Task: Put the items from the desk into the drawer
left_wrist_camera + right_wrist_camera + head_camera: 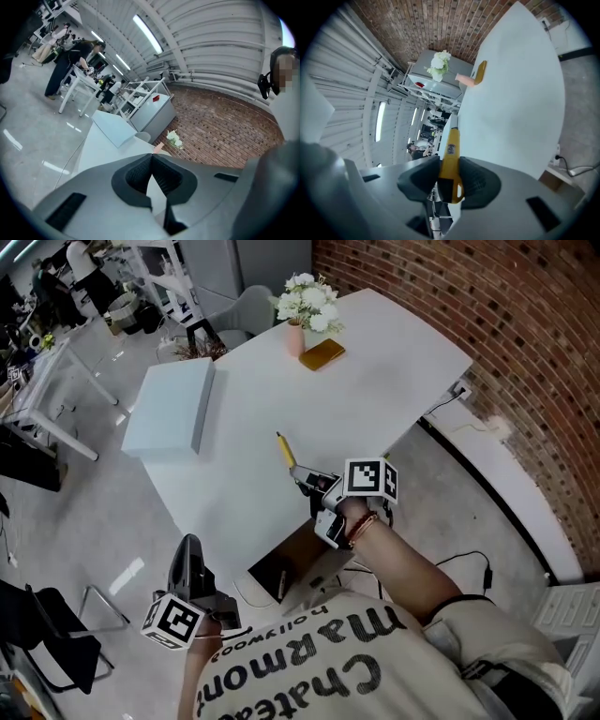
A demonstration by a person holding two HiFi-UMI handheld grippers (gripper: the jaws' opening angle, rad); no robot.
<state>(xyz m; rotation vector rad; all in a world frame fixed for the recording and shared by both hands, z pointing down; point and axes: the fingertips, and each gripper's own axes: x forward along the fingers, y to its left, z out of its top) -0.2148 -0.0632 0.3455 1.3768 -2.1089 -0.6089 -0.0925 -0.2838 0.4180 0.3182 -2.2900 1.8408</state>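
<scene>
My right gripper (pixel 307 478) is shut on a yellow utility knife (pixel 285 450), held above the near edge of the white desk (pixel 375 399). In the right gripper view the knife (pixel 451 154) stands pinched between the dark pads and points out over the desk. An open drawer (pixel 302 549) with a brown inside shows just below that gripper. My left gripper (pixel 189 559) hangs low at the left over the floor. Its jaws (pixel 151 161) meet at the tips with nothing between them.
On the desk lie a light blue box (pixel 169 409), a pink vase of white flowers (pixel 306 304) and a mustard-yellow flat item (pixel 322 354). A brick wall (pixel 487 324) runs along the right. People and other desks stand far off across the room (pixel 70 61).
</scene>
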